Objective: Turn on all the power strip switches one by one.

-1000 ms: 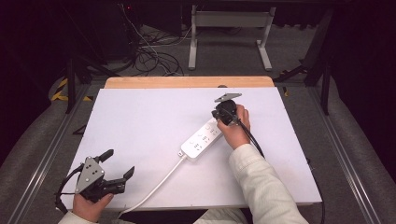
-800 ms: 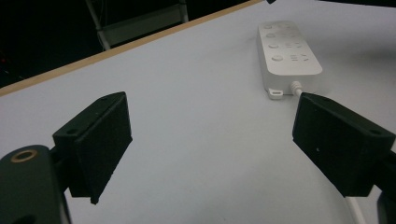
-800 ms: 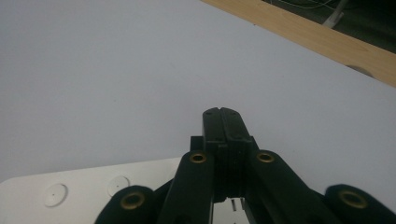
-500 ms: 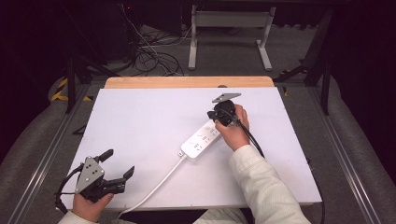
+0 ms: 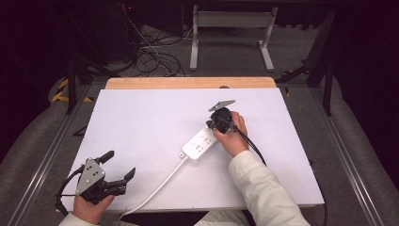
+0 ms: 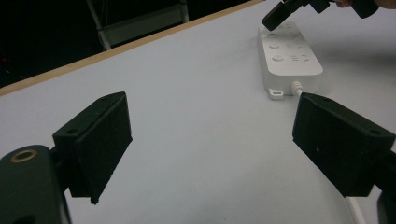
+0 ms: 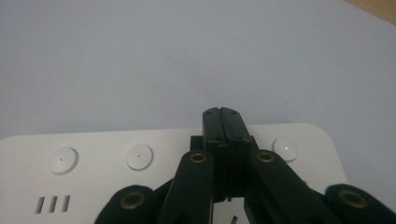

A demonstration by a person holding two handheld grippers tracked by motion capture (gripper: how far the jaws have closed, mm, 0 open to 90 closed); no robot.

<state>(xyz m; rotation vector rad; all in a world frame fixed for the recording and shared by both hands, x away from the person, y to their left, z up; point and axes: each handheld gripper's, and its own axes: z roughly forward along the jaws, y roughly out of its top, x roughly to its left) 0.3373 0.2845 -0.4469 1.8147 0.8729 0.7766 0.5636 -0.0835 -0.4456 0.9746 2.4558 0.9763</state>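
Note:
A white power strip (image 5: 201,142) lies at a slant in the middle of the white table, its white cable (image 5: 157,186) running to the near edge. My right gripper (image 5: 212,127) is shut, jaws pressed together with nothing between them, its tip over the far end of the strip. In the right gripper view the closed jaws stand just above the power strip (image 7: 93,163) and its round buttons (image 7: 139,156). My left gripper (image 5: 120,165) rests at the near left corner, jaws wide open and empty. From the left gripper view the power strip (image 6: 289,53) lies ahead to the right, apart from the gripper.
The white table (image 5: 141,122) has a wooden strip (image 5: 188,83) along its far edge. Beyond it, cables (image 5: 155,61) lie on the dark floor beside a metal frame (image 5: 230,33). A black cable (image 5: 251,146) trails from my right gripper along the sleeve.
My right gripper has shifted slightly toward the far end of the power strip. The left gripper has not moved.

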